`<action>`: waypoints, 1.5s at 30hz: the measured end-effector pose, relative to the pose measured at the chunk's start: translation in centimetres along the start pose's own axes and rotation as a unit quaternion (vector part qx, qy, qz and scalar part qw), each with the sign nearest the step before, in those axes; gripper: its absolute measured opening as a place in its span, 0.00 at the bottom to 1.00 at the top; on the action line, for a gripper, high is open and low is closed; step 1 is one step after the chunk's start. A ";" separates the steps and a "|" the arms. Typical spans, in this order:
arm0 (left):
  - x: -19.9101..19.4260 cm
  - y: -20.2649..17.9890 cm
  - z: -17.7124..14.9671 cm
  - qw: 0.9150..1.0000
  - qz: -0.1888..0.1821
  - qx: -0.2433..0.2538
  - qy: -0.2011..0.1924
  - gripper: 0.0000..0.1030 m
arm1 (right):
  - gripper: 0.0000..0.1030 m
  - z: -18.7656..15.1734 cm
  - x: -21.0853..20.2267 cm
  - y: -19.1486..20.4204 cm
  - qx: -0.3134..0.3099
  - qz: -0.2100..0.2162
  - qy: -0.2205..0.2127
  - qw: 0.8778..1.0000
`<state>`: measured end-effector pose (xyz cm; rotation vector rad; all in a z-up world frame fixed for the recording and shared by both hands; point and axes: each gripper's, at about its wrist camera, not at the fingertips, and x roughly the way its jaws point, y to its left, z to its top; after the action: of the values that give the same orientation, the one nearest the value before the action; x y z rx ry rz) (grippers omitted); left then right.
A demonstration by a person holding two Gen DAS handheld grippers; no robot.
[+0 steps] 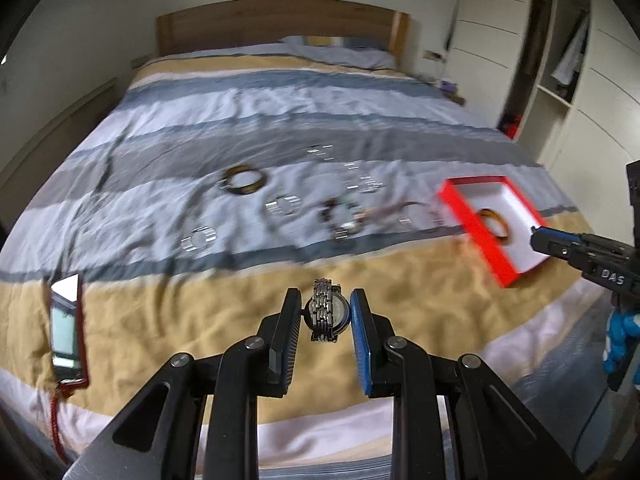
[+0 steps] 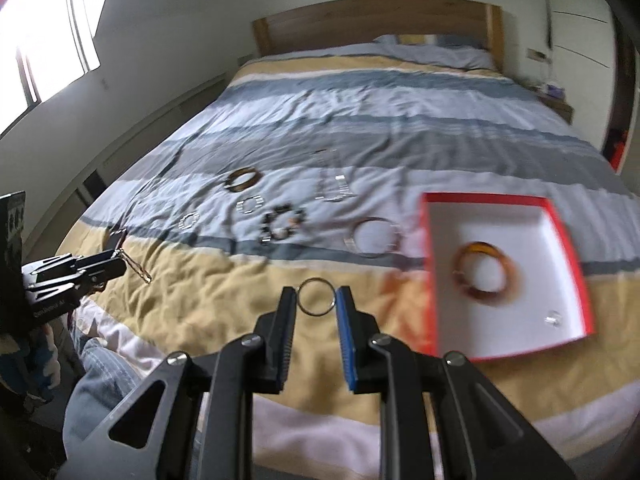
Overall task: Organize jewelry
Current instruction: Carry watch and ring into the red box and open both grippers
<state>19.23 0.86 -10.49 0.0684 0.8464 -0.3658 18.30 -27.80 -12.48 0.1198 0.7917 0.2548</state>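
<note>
A: Okay, quick pass. What is the left gripper (image 1: 326, 312) doing?

B: It is clamping a silver metal-link wristwatch (image 1: 326, 310) between its pads, holding it above the yellow band of the striped bedspread (image 1: 248, 120).

A: And the right gripper (image 2: 316, 300)?

B: It is pinching a thin metal ring bangle (image 2: 316, 296) by its sides, also hanging over the yellow band.

A: Where is the box sitting?

B: The red-rimmed box (image 2: 568, 240) with the white inside is lying on the bed at the right, with an amber bangle (image 2: 486, 276) and a small clear piece (image 2: 554, 318) lying in it.

A: What is still lying out on the bedspread?

B: A dark brown bangle (image 2: 244, 180), two small sparkly rings (image 2: 250, 205) (image 2: 189, 221), a dark beaded bracelet (image 2: 284, 224), a thin pale bangle (image 2: 374, 236) just left of the box, and some silvery pieces (image 2: 334, 188) too blurred to name.

A: Any text showing?

B: The left view is showing white letters "DAS" (image 1: 612, 277) on the right gripper's body. In the right view there is a faint print on the left gripper's side, but it is not reading clearly. A red-cased phone (image 1: 68, 328) is lying at the left; nothing on it is legible.
</note>
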 end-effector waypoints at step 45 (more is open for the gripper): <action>31.0 -24.6 12.9 0.988 -0.021 0.107 0.109 0.24 | 0.20 5.3 14.7 -24.3 0.003 -0.086 0.119 0.989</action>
<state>38.84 -33.74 -22.88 0.2960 1.0234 -0.4940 36.39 -47.26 -23.79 0.0265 1.0342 0.1034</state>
